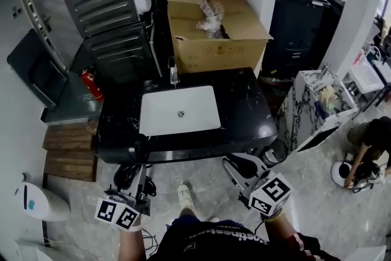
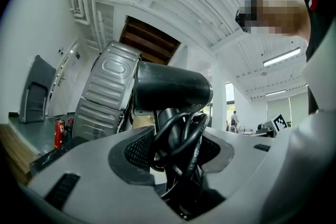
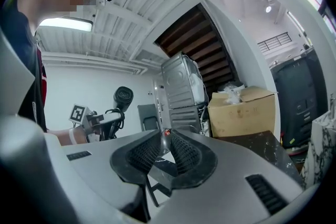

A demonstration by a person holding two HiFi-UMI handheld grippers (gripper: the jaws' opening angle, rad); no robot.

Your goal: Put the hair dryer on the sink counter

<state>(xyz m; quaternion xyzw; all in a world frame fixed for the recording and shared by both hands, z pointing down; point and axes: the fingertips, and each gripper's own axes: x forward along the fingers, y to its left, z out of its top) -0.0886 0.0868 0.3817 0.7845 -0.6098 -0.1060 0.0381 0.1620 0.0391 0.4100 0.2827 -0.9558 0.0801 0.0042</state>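
Black cord is coiled round the handle of the hair dryer (image 2: pixel 170 93), and the left gripper's (image 2: pixel 173 149) fingers (image 2: pixel 137 150) grip that handle, nozzle across the top. In the head view it hangs over the floor, just short of the desk's (image 1: pixel 244 116) front left corner, not above it. The right gripper (image 3: pixel 164 139) is near the front right corner, its fingers (image 3: pixel 140 155) drawn almost together on nothing. A white sink (image 1: pixel 198 101) fills the desk's middle, with a faucet (image 1: pixel 174 75) behind it and a cardboard box (image 1: pixel 214 49) along the back edge. A fire extinguisher (image 1: pixel 91 84) and wooden pallets (image 1: pixel 68 151) stand to the left; a person (image 1: pixel 369 142) crouches at right.
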